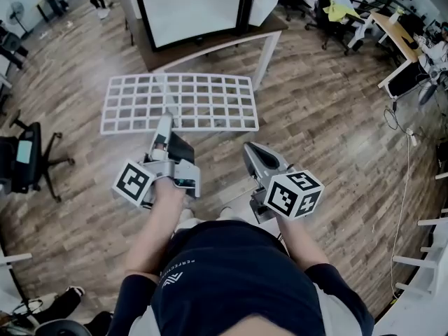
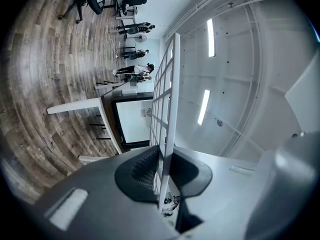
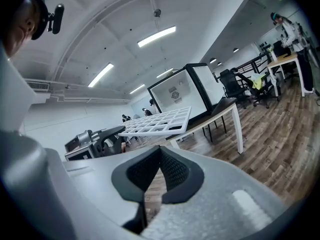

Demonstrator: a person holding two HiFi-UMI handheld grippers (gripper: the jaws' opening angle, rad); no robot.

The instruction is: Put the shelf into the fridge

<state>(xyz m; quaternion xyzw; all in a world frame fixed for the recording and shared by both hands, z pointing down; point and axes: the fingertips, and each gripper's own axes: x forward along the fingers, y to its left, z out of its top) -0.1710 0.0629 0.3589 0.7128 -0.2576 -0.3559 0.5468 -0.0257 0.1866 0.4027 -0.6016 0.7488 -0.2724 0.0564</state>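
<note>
Nearest the body, the right gripper (image 1: 253, 152) has its jaws pressed together on nothing. It hangs just short of the near edge of the white wire shelf (image 1: 210, 103), toward its right end. Ahead and to its left, the left gripper (image 1: 166, 122) is clamped, jaws partly closed, on that near long rail and holds the shelf out flat, long axis crosswise. Straight beyond the far edge stands the fridge (image 1: 190, 9) on its table (image 1: 268, 58). The coming move is probably a forward push, with the free right gripper nearest to steady the right end.
</note>
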